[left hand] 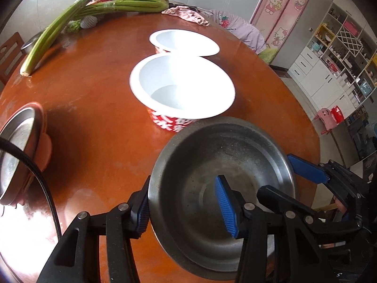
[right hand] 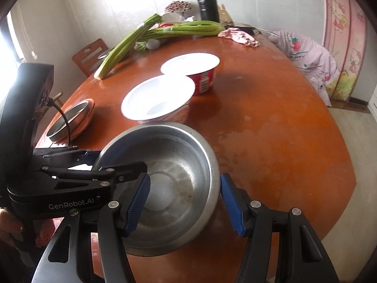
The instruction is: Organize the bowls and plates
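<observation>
Two grippers on one steel bowl [right hand: 179, 160]. It is at the near edge of the bench [right hand: 271, 118]. Can't tell whether its base is on the wood or just off it.

Left gripper [left hand: 182, 195]: comes in from the bowl's left side, tilted steeply down. Jaws spread and straddling the left rim. The outer pad is against the outside of the wall; the inner pad hangs over the bowl floor, apparently clear of the wall. No pinch visible. Fingertips of the left hand [right hand: 9, 226] show under its body in the right wrist view.

Right gripper [right hand: 186, 184]: mirror pose on the right rim, also pitched down. Jaws spread, one pad inside the bowl and one just outside, at the rim's outer edge. No clamp visible here either.

Just beyond the steel bowl is a near red bowl [left hand: 181, 87] with a white lining, close to the steel rim. A far red bowl [left hand: 183, 41] of the same kind sits behind it, and their rims overlap in view.

To the left, well apart, a shallow metal dish [right hand: 68, 120] sits on a pink plate. At the far edge are celery stalks [right hand: 188, 29], a dark flask [right hand: 208, 2] and a pink cloth [right hand: 238, 35].
</observation>
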`<act>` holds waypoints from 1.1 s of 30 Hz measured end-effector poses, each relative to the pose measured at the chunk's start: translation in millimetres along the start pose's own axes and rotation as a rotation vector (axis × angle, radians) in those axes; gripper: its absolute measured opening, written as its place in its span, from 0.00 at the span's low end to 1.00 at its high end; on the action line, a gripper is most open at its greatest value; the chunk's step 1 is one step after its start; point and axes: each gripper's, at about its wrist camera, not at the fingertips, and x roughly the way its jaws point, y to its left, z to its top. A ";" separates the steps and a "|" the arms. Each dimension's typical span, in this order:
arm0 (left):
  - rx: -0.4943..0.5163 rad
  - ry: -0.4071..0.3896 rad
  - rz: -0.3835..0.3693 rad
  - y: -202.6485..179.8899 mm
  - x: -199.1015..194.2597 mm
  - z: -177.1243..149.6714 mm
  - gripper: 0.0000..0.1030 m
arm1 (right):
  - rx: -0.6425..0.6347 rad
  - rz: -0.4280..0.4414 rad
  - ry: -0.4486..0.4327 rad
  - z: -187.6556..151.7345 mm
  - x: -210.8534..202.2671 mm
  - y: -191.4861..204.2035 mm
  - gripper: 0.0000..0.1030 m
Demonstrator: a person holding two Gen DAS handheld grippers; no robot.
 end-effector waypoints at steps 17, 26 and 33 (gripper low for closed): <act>-0.053 -0.007 0.064 39.9 -20.0 -19.3 0.50 | -0.100 0.078 0.032 -1.5 7.2 45.6 0.61; -0.030 -0.018 0.059 41.2 -20.9 -21.9 0.50 | -0.109 0.068 0.046 1.4 14.4 50.2 0.61; -0.001 -0.014 0.064 37.5 -18.7 -19.5 0.50 | -0.105 0.056 0.053 2.9 14.8 48.2 0.61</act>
